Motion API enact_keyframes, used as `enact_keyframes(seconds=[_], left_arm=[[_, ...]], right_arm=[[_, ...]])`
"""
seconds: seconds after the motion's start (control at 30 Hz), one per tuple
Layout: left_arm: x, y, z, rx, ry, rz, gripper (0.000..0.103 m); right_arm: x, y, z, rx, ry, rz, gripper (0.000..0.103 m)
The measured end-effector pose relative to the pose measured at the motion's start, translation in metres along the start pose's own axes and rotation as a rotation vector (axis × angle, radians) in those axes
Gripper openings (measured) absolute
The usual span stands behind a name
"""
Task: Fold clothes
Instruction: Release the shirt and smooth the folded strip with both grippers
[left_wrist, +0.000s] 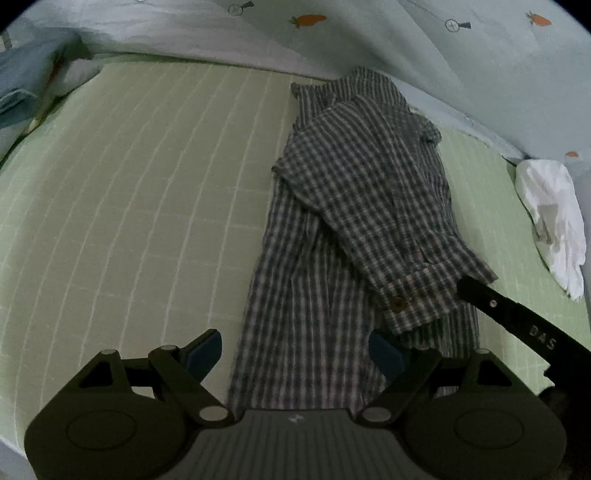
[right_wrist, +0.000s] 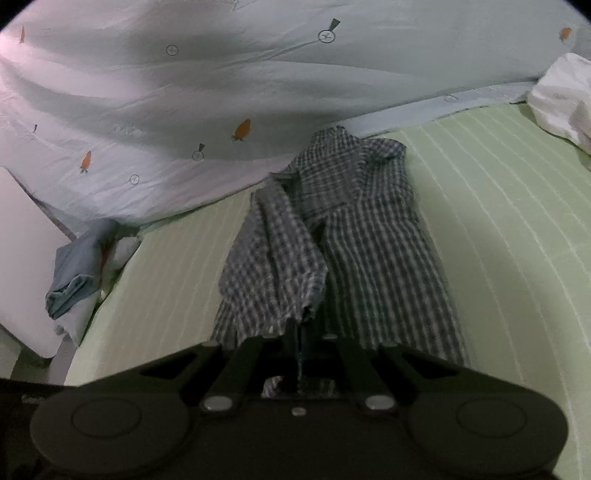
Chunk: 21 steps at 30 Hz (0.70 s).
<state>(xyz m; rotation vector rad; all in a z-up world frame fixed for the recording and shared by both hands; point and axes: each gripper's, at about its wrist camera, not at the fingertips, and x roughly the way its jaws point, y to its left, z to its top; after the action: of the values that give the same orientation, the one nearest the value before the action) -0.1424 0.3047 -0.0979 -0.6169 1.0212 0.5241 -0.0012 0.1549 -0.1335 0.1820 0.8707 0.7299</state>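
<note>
Checked blue-and-white cotton shirt (right_wrist: 369, 251) lies lengthwise on the bed, one sleeve pinched by the right gripper.

Right gripper (right_wrist: 297, 332), low centre of its view, has its black fingers pressed together on the cuff end of the sleeve (right_wrist: 273, 266), which rises off the shirt body. Left gripper (left_wrist: 295, 350), at the bottom of its frame, stands spread wide over the shirt's hem, gripping nothing. Beneath is a pale green mat with white grid lines (left_wrist: 129, 203). Beyond, across the top, runs a light quilt printed with carrots (right_wrist: 184, 92); crumpled white cloth (left_wrist: 554, 221) sits at right edge, folded blue cloth (right_wrist: 74, 269) at left.
</note>
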Motion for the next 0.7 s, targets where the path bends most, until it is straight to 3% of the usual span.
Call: enact_keyframes(seconds=[0.37, 0.7], left_arm=[[-0.015, 0.000, -0.045, -0.002, 0.041, 0.004, 0.087], [-0.014, 0.004, -0.071, 0.036, 0.077, 0.026, 0.087]], right_arm=[[-0.052, -0.006, -0.041, 0.043, 0.025, -0.007, 0.002], [-0.070, -0.017, -0.076, 0.084, 0.058, -0.049, 0.002]])
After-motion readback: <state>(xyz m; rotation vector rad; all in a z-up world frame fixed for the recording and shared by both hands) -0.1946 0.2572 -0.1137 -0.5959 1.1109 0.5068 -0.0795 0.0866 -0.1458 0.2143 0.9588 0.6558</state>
